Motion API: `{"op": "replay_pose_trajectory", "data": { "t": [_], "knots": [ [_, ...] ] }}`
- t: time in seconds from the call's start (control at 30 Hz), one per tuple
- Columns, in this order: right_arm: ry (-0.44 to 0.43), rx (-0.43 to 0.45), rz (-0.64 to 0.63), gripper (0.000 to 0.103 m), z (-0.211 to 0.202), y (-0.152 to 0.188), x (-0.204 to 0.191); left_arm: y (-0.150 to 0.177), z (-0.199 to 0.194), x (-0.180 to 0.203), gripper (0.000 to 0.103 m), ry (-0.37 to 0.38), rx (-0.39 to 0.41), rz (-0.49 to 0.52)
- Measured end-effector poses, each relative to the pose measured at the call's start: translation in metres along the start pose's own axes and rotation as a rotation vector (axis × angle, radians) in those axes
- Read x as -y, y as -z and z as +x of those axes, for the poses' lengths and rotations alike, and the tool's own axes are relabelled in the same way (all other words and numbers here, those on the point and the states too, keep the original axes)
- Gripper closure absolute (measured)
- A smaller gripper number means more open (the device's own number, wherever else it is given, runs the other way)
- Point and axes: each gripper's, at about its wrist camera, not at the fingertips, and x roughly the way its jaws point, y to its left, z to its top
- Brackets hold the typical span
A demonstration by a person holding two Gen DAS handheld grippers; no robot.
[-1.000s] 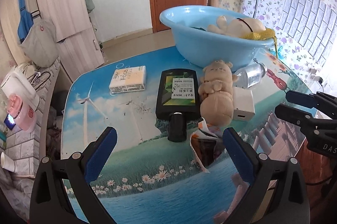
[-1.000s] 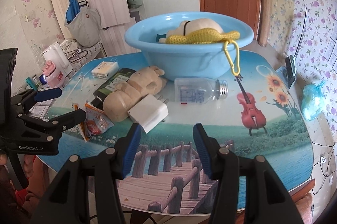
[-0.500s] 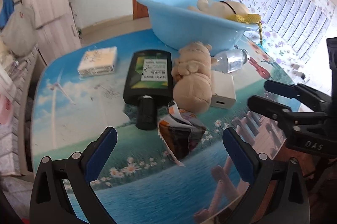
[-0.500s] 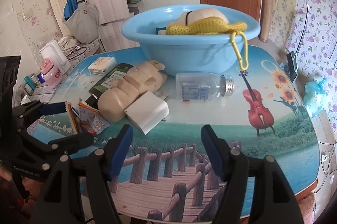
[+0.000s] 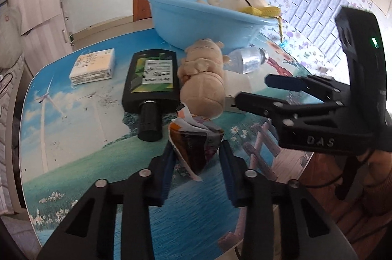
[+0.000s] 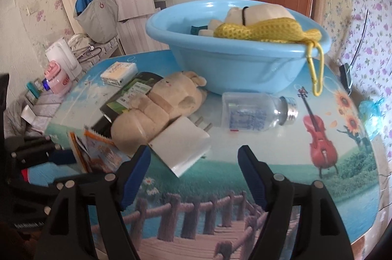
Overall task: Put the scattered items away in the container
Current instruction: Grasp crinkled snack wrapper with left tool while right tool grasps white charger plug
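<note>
Now the crumpled snack packet [image 5: 196, 149] sits between the blue pads of the left gripper [image 5: 197, 169], which has narrowed from a wide spread half a second ago until its fingers [image 5: 169, 169] press the foil from both sides; the packet looks pinched, its upper edge touching the plush toy [image 5: 202, 86] just ahead of the claw. That closing means the grasp is made, and my judgement is that the next step is a lift toward the blue basin [image 5: 196, 15], which stands well beyond the fingertips and already holds a pale toy and a yellow net. Ahead and to the left of this claw lie the black bottle [image 5: 150, 86] and a tissue pack [image 5: 94, 66]. The right gripper [image 6: 194, 169] hangs open over the table [image 6: 245, 186], its left pad just beside the white charger [image 6: 182, 147], having crept nearer; the clear bottle [image 6: 254, 113] lies farther ahead. Several items remain outside the basin.
</note>
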Motion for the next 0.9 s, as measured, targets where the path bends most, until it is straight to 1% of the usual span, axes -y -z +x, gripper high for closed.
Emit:
{"op": "replay_pose_trajectory", "data": {
  "t": [0.03, 0.13, 0.27, 0.3, 0.33, 0.37, 0.5, 0.67, 0.9],
  "knots": [
    [-0.01, -0.001, 0.008, 0.029, 0.002, -0.001, 0.0, 0.0, 0.0, 0.0, 0.074, 0.004, 0.0, 0.004],
    [-0.002, -0.015, 0.006, 0.029, 0.009, -0.003, -0.001, 0.001, -0.001, -0.003, 0.074, 0.01, 0.002, -0.007],
    [-0.001, -0.011, 0.003, 0.029, 0.014, -0.003, -0.006, 0.0, -0.001, -0.005, 0.074, 0.002, 0.005, -0.017],
    [0.0, -0.008, -0.004, 0.032, 0.014, -0.003, -0.007, 0.0, -0.001, -0.006, 0.074, 0.002, 0.005, -0.02],
    [-0.012, -0.005, -0.011, 0.047, 0.014, -0.002, -0.007, 0.001, -0.001, -0.006, 0.074, 0.002, 0.006, -0.022],
    [-0.033, -0.009, -0.018, 0.049, 0.014, -0.002, -0.008, 0.001, 0.0, -0.006, 0.074, 0.002, 0.006, -0.023],
    [-0.043, -0.011, -0.038, 0.056, 0.009, 0.0, -0.008, 0.001, -0.001, -0.006, 0.074, -0.002, 0.005, -0.02],
    [-0.043, -0.011, -0.037, 0.059, 0.0, 0.007, -0.001, 0.001, -0.001, -0.005, 0.074, -0.009, 0.003, -0.024],
    [-0.013, -0.004, -0.007, 0.06, -0.022, 0.022, 0.019, -0.001, 0.002, -0.001, 0.074, -0.03, -0.002, -0.026]
  ]
}}
